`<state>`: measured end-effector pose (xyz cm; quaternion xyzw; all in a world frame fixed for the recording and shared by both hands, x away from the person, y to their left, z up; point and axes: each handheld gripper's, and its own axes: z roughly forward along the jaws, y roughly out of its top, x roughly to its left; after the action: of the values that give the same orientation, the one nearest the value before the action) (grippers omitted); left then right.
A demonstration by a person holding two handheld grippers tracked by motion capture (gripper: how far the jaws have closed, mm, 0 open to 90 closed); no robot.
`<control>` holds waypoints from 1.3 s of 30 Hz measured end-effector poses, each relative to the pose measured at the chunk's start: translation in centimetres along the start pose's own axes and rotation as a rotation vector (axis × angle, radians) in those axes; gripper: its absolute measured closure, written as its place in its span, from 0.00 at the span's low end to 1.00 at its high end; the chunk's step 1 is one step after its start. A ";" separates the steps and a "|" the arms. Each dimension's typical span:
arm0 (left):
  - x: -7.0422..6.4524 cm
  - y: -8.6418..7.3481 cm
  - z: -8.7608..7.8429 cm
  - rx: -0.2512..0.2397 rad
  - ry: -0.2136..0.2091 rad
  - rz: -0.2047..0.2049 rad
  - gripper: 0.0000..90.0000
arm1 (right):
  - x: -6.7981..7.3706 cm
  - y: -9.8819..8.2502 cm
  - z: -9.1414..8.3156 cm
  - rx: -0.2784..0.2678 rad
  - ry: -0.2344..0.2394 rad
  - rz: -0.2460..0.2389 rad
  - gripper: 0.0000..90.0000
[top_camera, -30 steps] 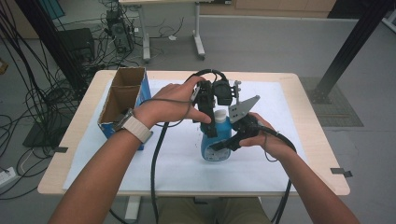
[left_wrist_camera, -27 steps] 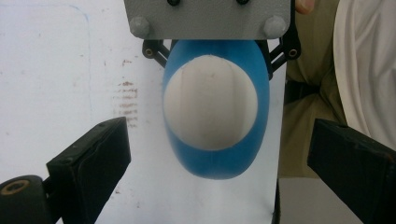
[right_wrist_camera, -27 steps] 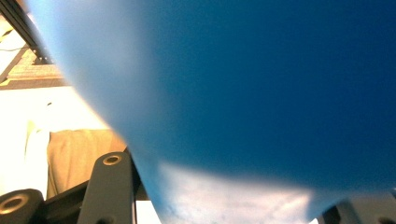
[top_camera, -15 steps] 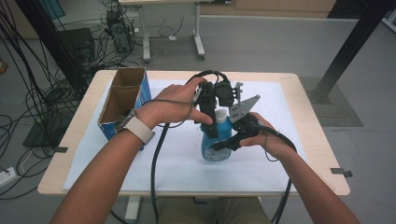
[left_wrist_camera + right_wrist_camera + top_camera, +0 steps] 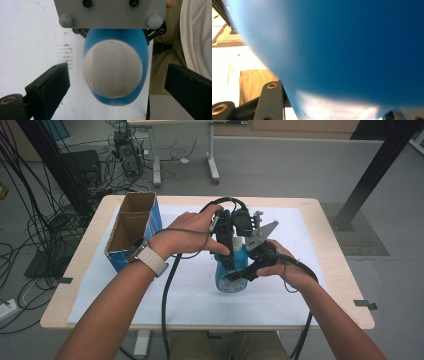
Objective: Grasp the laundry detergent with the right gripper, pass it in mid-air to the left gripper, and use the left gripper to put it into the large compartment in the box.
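A blue bottle point(image 5: 230, 281) with a white cap point(image 5: 112, 68) stands upright on the white mat point(image 5: 190, 290) at the table's middle. My right gripper point(image 5: 241, 272) comes in from the right and is shut on the bottle's body, whose blue wall point(image 5: 352, 50) lies close against the right gripper point(image 5: 332, 110) in its own view. My left gripper point(image 5: 229, 255) points down over the bottle's top. In the left gripper view its jaws stand open on either side of the cap, clear of it, with the left gripper point(image 5: 120, 75) centred above.
An open cardboard box point(image 5: 131, 227) with blue sides stands at the mat's left edge. A grey plate point(image 5: 112, 12) of the other gripper sits just beyond the bottle. Cables trail from both grippers toward the table's near edge point(image 5: 200, 325).
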<state>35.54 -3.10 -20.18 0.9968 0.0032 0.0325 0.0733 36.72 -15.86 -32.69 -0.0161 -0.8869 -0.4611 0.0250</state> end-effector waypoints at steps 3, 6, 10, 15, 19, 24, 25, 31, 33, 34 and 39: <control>0.1 0.1 0.1 0.005 -0.003 -0.002 0.07 | 0.1 0.2 -0.2 0.000 -0.002 -0.002 0.49; 0.1 0.2 0.2 0.004 -0.006 -0.003 0.08 | 0.1 0.4 -0.4 0.002 -0.008 -0.010 0.49; 0.2 0.4 0.3 0.009 -0.010 0.000 0.08 | 0.3 0.7 -0.7 0.001 -0.007 -0.003 0.49; 0.2 0.5 0.4 0.009 -0.013 0.001 0.08 | 0.3 0.9 -0.8 -0.001 -0.012 -0.008 0.49; 0.3 0.5 0.5 0.006 -0.016 0.002 0.10 | 0.3 1.0 -0.7 0.001 -0.013 -0.018 0.49; 0.3 0.5 0.5 0.004 -0.019 0.004 0.13 | 0.3 1.1 -0.7 0.001 -0.014 -0.020 0.49; 0.3 0.5 0.5 0.003 -0.020 0.003 0.13 | 0.3 1.1 -0.7 -0.001 -0.009 -0.018 0.49; 0.4 0.4 0.5 -0.001 -0.019 0.004 0.14 | 0.4 1.3 -0.7 0.002 -0.007 -0.022 0.49; 0.4 0.4 0.5 -0.002 -0.021 0.008 0.15 | 0.4 1.4 -0.7 0.001 -0.003 -0.021 0.49; 0.4 0.5 0.5 0.000 -0.021 0.008 0.15 | 0.4 1.4 -0.7 0.001 -0.003 -0.017 0.49; 0.3 0.5 0.6 0.002 -0.027 0.011 0.18 | 0.4 1.5 -0.7 -0.003 -0.002 -0.018 0.49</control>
<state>35.88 -3.69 -20.65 0.9972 -0.0032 0.0196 0.0723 36.40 -15.55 -31.00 -0.0086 -0.8864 -0.4625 0.0196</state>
